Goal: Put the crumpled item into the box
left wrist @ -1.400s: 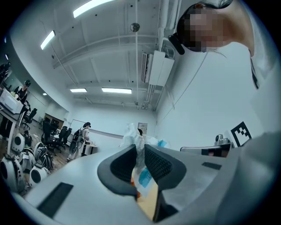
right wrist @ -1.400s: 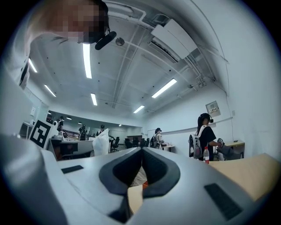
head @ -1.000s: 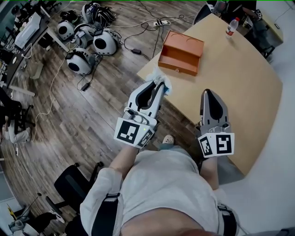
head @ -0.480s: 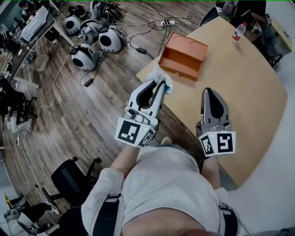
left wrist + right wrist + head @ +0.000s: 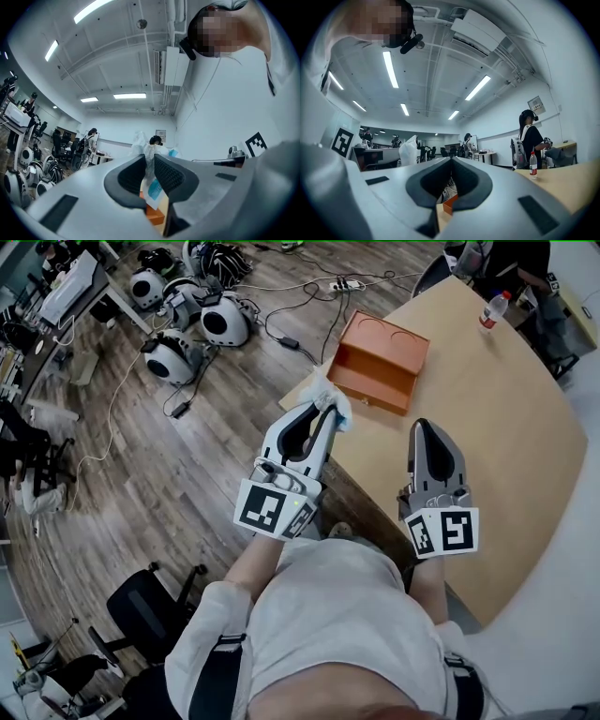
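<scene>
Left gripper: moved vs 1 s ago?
Yes, slightly. The left gripper, shut on the crumpled item, has edged toward the box; the gap between them looks narrower in the head view.

Brightly and evenly lit from ceiling strips (image 5: 389,69) high above the right hand-held gripper (image 5: 451,160); only soft shadows. Heavy fisheye bending toward dark rounded corners (both gripper views). Soft focus near its jaws.

Left tongs (image 5: 328,412) clamp crumpled white item (image 5: 334,396) at table (image 5: 497,418) edge, frame centre. Open orange box (image 5: 377,360) near, upper centre. Right tongs (image 5: 427,428) closed over table.
</scene>
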The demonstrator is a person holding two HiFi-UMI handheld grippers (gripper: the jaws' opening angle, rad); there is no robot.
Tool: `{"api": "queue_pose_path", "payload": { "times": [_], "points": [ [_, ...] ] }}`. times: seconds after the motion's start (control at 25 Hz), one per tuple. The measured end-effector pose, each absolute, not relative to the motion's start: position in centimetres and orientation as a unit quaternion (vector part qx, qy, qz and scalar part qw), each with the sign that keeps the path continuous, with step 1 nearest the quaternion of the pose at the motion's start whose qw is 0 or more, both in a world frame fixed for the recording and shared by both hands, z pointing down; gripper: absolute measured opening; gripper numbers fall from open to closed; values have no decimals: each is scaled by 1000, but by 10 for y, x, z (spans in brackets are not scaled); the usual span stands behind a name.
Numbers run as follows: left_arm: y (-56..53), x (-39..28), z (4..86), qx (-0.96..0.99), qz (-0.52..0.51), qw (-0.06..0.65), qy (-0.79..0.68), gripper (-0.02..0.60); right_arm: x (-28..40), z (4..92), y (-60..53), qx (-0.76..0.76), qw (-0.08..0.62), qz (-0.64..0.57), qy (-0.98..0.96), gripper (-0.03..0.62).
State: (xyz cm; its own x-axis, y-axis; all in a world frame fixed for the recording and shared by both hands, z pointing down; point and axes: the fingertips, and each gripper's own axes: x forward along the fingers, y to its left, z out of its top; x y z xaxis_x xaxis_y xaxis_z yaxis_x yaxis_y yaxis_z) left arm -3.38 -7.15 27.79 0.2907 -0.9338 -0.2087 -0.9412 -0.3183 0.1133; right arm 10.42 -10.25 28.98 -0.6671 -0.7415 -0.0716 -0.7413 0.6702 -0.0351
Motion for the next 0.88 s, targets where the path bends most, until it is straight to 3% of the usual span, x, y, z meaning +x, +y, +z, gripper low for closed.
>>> {"api": "queue_pose_path", "payload": {
  "times": [0.88],
  "points": [
    [-164, -104, 284, -854, 123, -1, 506, 61, 30, 292, -172, -480, 35, 6, 876, 11]
  ]
}}
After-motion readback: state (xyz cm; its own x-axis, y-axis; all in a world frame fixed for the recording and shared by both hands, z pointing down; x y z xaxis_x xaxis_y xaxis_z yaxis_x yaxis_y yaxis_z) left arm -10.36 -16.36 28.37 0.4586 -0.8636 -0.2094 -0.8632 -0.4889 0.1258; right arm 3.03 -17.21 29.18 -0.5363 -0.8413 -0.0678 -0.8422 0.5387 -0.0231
